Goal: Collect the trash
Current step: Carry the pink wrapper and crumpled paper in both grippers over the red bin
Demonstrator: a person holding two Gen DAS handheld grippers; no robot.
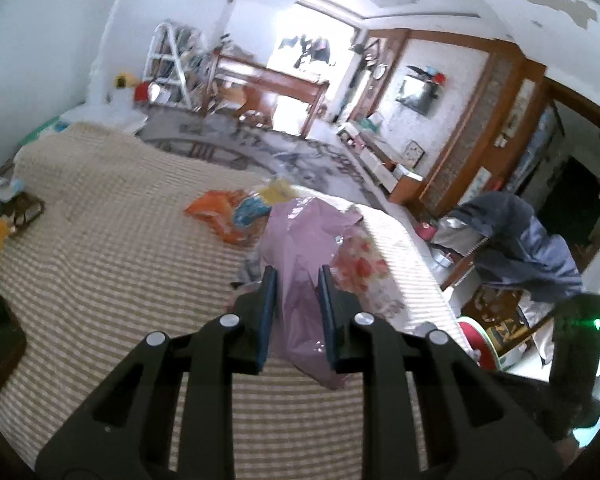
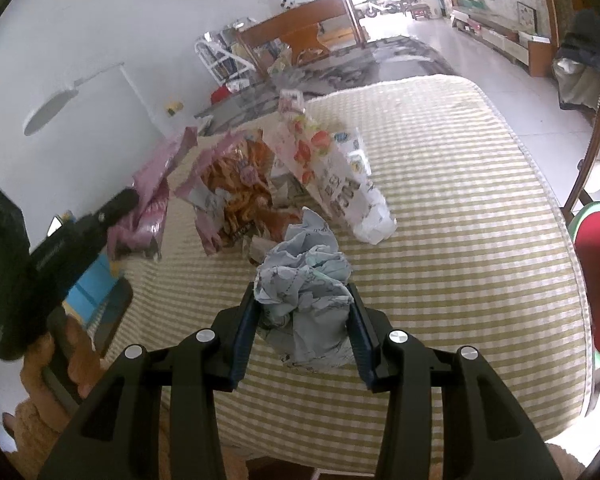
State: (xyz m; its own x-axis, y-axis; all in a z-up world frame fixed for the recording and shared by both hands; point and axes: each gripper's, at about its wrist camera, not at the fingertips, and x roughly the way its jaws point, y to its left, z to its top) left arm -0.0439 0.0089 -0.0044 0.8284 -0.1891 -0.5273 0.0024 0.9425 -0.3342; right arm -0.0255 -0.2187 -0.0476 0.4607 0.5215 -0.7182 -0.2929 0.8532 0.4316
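Over the striped table, right fingers clamp crumpled grey-blue paper; left fingers pinch a pink bag.

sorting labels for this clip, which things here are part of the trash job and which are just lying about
Part of the job:
- pink bag, in the left gripper
- crumpled paper, in the right gripper
- orange snack bag
- white printed bag

Just lying about:
- jacket
- white rack
- red stool
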